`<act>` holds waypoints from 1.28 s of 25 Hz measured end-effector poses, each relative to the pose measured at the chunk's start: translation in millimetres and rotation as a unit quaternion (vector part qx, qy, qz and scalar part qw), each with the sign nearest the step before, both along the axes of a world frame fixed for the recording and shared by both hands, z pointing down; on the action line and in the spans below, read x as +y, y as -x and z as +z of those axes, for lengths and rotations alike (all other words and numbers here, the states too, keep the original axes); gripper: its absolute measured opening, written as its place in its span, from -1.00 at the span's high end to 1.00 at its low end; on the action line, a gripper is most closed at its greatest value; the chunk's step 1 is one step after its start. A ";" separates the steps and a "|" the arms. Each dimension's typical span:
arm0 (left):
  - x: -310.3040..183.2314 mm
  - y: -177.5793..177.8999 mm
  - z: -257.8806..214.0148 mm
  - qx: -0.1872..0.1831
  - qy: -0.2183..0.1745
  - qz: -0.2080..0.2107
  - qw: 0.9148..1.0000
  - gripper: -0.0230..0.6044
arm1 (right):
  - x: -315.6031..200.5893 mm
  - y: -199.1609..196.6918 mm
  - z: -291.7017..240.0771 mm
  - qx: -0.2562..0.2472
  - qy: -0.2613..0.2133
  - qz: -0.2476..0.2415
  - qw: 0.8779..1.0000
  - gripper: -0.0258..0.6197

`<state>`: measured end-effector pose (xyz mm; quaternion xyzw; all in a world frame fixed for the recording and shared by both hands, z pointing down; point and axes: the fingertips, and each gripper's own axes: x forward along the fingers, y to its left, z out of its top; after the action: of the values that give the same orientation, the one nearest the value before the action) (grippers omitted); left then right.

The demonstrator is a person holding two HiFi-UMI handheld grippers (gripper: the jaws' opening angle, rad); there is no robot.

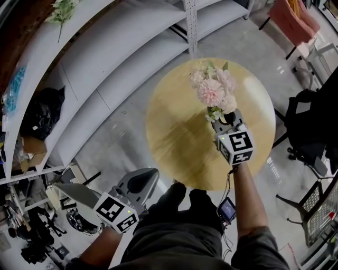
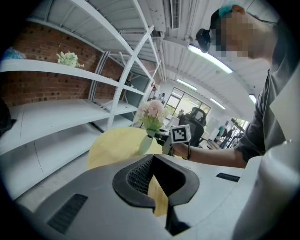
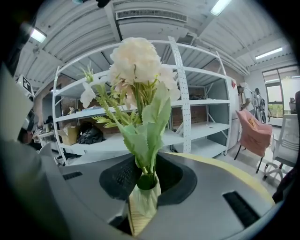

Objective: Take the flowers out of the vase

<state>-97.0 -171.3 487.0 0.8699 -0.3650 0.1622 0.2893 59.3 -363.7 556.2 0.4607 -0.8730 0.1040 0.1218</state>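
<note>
A bunch of pale pink and white flowers (image 1: 214, 89) stands in a small pale green vase (image 3: 143, 201) on the round wooden table (image 1: 174, 142). My right gripper (image 1: 221, 120) reaches in from the near side. In the right gripper view its jaws (image 3: 140, 206) are closed on the vase's neck, and the leaves and blooms (image 3: 136, 61) rise above them. My left gripper (image 1: 138, 182) hangs low off the table's near left edge, shut but for a thin slit, with nothing held (image 2: 159, 201). From there the vase (image 2: 145, 143) and the flowers (image 2: 151, 112) show far off.
White metal shelving (image 1: 105, 63) curves along the left and back, with another bunch of flowers (image 1: 62, 10) on its top shelf. A pink chair (image 1: 293, 21) stands at the back right. A black office chair (image 1: 311, 126) is right of the table.
</note>
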 end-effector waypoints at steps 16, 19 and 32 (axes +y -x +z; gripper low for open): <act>-12.4 -3.7 -41.7 0.033 -0.044 0.014 0.998 0.90 | 4.6 -2.2 -75.0 -0.027 -0.023 0.018 0.999 0.73; -12.1 -6.5 -54.2 0.039 -0.057 0.016 0.997 0.90 | 7.0 -6.0 -100.3 -0.035 -0.034 0.021 0.999 0.73; -11.1 -13.7 -111.6 0.078 -0.116 0.022 0.990 0.90 | 34.8 -15.0 -226.9 -0.067 -0.085 0.029 0.994 0.74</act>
<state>-83.3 -182.5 375.4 0.9156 -0.3383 0.0565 0.2100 74.3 -328.9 329.2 0.4869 -0.8710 0.0631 0.0205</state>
